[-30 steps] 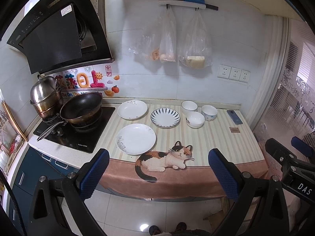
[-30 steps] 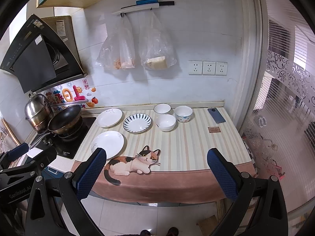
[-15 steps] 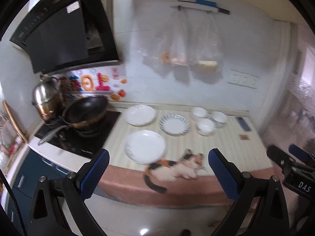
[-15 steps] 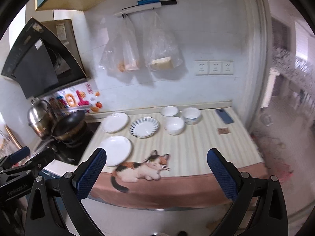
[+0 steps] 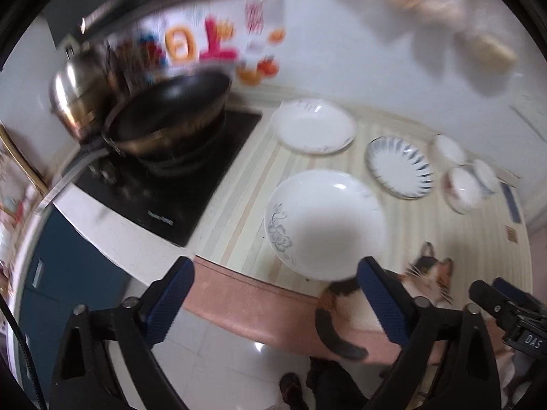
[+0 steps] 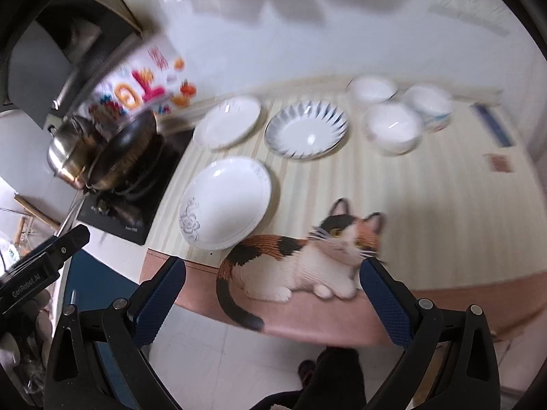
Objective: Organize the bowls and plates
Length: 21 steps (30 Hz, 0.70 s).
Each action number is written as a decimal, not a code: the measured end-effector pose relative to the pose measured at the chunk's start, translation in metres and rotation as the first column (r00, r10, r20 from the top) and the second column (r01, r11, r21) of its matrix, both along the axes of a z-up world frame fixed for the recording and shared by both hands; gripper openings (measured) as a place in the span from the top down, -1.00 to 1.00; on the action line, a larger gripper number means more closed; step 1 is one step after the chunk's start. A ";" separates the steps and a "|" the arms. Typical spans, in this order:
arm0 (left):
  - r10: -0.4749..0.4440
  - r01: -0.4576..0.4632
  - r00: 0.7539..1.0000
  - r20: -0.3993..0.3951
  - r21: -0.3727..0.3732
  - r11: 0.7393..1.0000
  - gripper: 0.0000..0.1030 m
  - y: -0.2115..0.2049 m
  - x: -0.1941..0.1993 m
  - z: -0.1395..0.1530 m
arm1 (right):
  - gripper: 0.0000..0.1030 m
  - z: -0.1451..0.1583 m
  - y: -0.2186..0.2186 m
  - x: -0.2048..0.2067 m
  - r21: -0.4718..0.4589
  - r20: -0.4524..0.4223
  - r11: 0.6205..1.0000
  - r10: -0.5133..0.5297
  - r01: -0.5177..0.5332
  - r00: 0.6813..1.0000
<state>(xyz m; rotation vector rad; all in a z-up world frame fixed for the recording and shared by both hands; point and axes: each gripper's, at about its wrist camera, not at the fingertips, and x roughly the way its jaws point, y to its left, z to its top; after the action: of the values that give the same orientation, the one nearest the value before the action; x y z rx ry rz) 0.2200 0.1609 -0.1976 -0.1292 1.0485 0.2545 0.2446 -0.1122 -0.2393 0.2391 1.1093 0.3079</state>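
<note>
Three plates lie on the striped counter cloth: a near white plate with a grey flower (image 5: 324, 222) (image 6: 225, 203), a far white plate (image 5: 314, 126) (image 6: 227, 121) and a blue-rayed plate (image 5: 400, 167) (image 6: 306, 128). Three white bowls (image 5: 463, 193) (image 6: 393, 128) cluster to their right. My left gripper (image 5: 275, 268) hangs just short of the near plate's front rim, its jaws closing with nothing between them. My right gripper (image 6: 273, 266) stands open over the counter's front edge, by the printed cat, holding nothing.
A black wok (image 5: 167, 116) and a steel pot (image 5: 75, 95) sit on the dark hob (image 5: 164, 188) at the left. A phone (image 6: 492, 123) lies at the far right of the counter. The cat-printed cloth (image 6: 307, 259) overhangs the front edge; a person's feet show below.
Both grippers have dropped and come in close to the counter, tilting downward. The plates and bowls now fill much more of each view. The left jaws stand slightly narrower.
</note>
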 end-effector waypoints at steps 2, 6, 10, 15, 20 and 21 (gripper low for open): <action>0.026 -0.028 0.998 -0.051 -0.039 0.999 -0.73 0.013 0.025 -0.025 | -0.92 -0.031 0.012 0.036 0.027 -0.055 0.999 0.029 -0.028 0.998; 0.036 -0.049 0.992 -0.123 -0.104 0.993 -0.61 0.033 0.077 -0.078 | -0.65 -0.090 0.036 0.105 0.058 -0.128 0.995 0.083 -0.076 0.988; 0.013 -0.052 0.974 -0.225 -0.171 0.984 -0.10 0.042 0.116 -0.132 | -0.37 -0.143 0.056 0.155 0.101 -0.210 0.990 0.115 -0.096 0.971; -0.022 -0.022 0.967 -0.253 -0.168 0.986 0.28 0.046 0.135 -0.158 | 0.26 -0.178 0.074 0.179 0.148 -0.259 0.981 0.160 -0.125 0.953; -0.011 -0.034 0.975 -0.223 -0.197 0.980 0.45 0.056 0.134 -0.156 | 0.68 -0.194 0.083 0.185 0.122 -0.241 0.983 0.164 -0.137 0.957; -0.010 -0.034 0.976 -0.218 -0.195 0.980 0.48 0.056 0.132 -0.155 | 0.72 -0.194 0.083 0.185 0.121 -0.236 0.983 0.164 -0.139 0.958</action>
<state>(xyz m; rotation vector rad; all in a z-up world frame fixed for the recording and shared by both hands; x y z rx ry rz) 0.3520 0.2166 -0.3523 -0.2918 1.2920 0.1772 0.4292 -0.0289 -0.4333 0.2896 1.3618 0.4831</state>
